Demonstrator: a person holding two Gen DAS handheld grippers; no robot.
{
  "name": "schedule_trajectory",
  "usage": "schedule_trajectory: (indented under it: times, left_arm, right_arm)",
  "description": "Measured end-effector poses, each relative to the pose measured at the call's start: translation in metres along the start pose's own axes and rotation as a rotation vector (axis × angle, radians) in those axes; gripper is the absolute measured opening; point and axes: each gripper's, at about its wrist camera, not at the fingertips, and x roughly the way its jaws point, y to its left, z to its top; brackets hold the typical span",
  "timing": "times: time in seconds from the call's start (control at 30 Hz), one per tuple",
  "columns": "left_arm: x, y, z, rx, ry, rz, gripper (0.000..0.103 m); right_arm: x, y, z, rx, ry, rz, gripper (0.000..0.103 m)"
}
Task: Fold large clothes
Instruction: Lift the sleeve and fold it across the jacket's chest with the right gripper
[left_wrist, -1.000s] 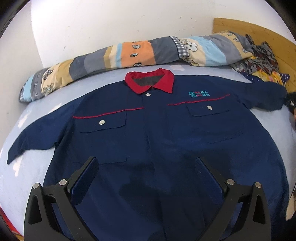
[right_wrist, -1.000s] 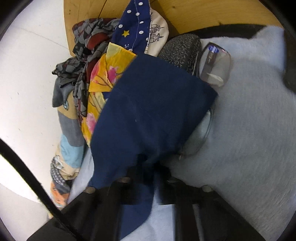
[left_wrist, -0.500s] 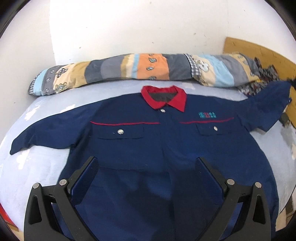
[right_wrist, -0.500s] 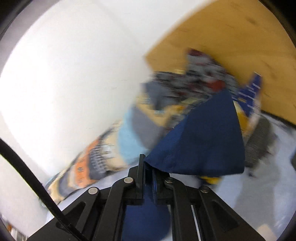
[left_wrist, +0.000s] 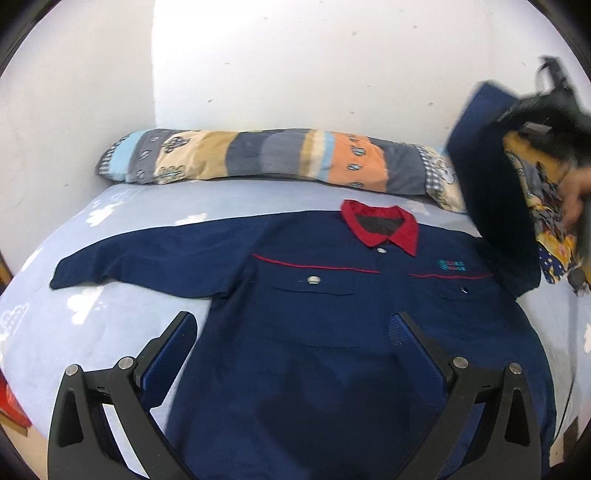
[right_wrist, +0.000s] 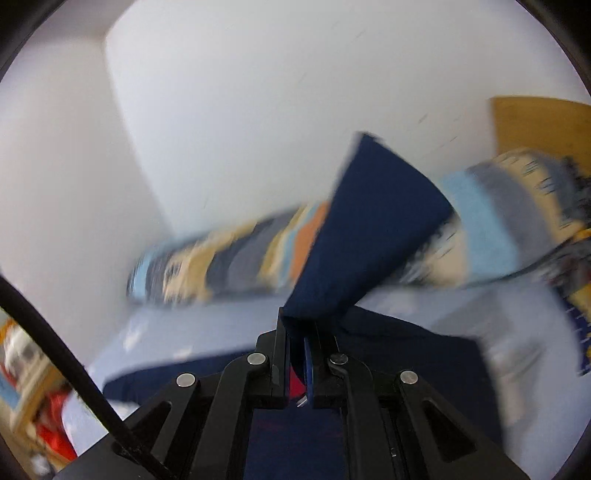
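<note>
Folding is only beginning: the right gripper (right_wrist: 297, 347) is clamping one sleeve (right_wrist: 369, 236) raised beside the jacket (left_wrist: 332, 332), while the left gripper (left_wrist: 295, 328) is hovering wide over it, empty.

A bed (left_wrist: 155, 206) with a pale blue sheet printed with white clouds fills the lower part of the left wrist view. Behind the bed, two plain white walls (left_wrist: 295, 66) meet in a vertical corner above its far left end; they are evenly lit, with a few small dark specks. A long striped bolster (left_wrist: 266, 158) in grey, tan, orange and light blue lies along the back edge of the bed, against the wall. At the right end of the bed, a wooden headboard (right_wrist: 543, 125) rises, with a heap of patterned fabrics (left_wrist: 546, 218) piled before it. Left of the bed, blurred red and yellow things show in the right wrist view.
</note>
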Motion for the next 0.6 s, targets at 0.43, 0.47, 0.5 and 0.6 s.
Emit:
schedule_trajectory:
  times: [0.43,0.47,0.5,0.6]
  left_arm:
    - [-0.003,0.035,0.004,-0.094,0.0,0.009,0.103]
    - [-0.003,0.033,0.004,-0.09,0.0,0.009,0.103]
    - [-0.003,0.032,0.005,-0.088,-0.001,0.007,0.103]
    - [-0.002,0.031,0.005,-0.092,-0.003,0.005,0.103]
  right_arm:
    - [0.172,0.096,-0.216,-0.284,0.448,-0.046,0.036]
    - [0.166,0.098,-0.212,-0.279,0.463,-0.007,0.056]
    - [0.155,0.099,-0.202,-0.286,0.446,0.025,0.069]
    - [0.119,0.099,-0.171,-0.365,0.379,0.082,0.075]
